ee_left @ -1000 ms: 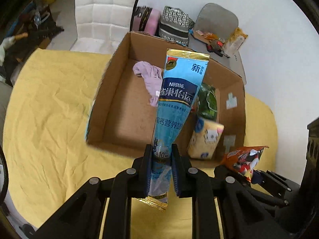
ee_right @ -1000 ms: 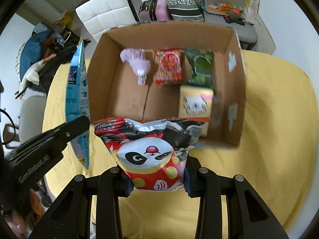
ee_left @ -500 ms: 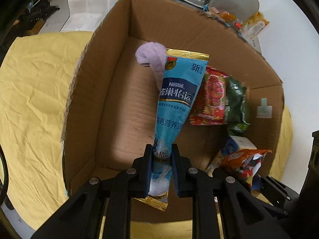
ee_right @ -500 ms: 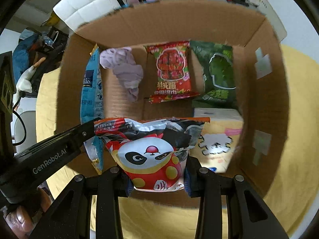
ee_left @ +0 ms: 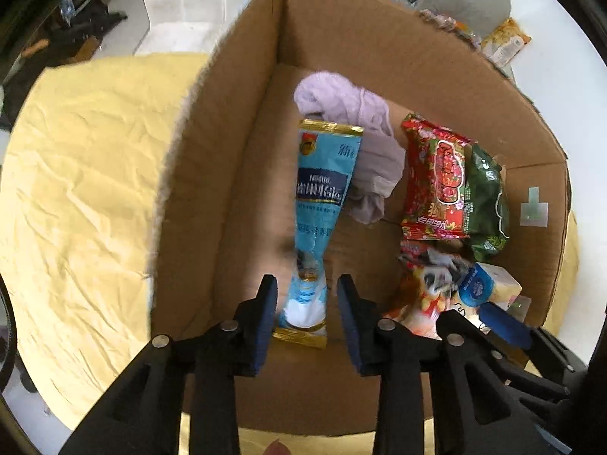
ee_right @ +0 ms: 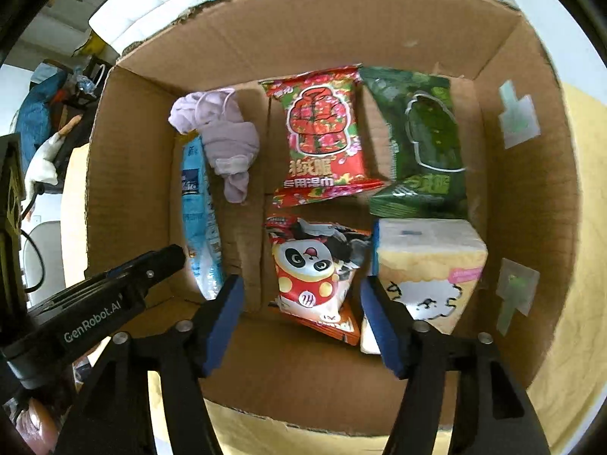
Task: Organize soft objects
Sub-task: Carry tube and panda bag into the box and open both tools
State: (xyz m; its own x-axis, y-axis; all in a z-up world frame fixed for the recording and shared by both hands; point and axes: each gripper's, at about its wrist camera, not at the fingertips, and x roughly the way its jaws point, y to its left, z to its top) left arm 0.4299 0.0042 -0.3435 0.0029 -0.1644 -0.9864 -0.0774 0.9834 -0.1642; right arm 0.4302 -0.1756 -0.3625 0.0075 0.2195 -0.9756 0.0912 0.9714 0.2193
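- A blue Nestle sachet [ee_left: 320, 204] lies lengthwise on the floor of a cardboard box [ee_left: 212, 174], close to the box's left wall, its gold-edged lower end between the parted jaws of the left gripper [ee_left: 306, 313], which is open and holds nothing.
- A panda-print snack bag [ee_right: 316, 269] lies near the middle of the box floor, directly ahead of the right gripper [ee_right: 299, 305], whose blue-padded jaws stand wide apart and clear of the bag.
- By the look of them, both packs are light and pliable: the sachet long, thin and glossy, likely slippery under the pads and best pinched at a sealed end; the snack bag puffy and crushable, best taken by its crimped edge rather than its belly.
- Also in the box: a crumpled lilac cloth [ee_right: 224, 132] in the far left corner, touching the top of the sachet; a red wet-wipes pack [ee_right: 322, 136] and a dark green pack [ee_right: 425, 140] side by side along the far wall; a cream tissue pack [ee_right: 428, 265] just right of the snack bag.
- The box rests on a surface draped in a wrinkled yellow cloth [ee_left: 83, 174]; a white padded chair [ee_left: 197, 11] stands beyond it.
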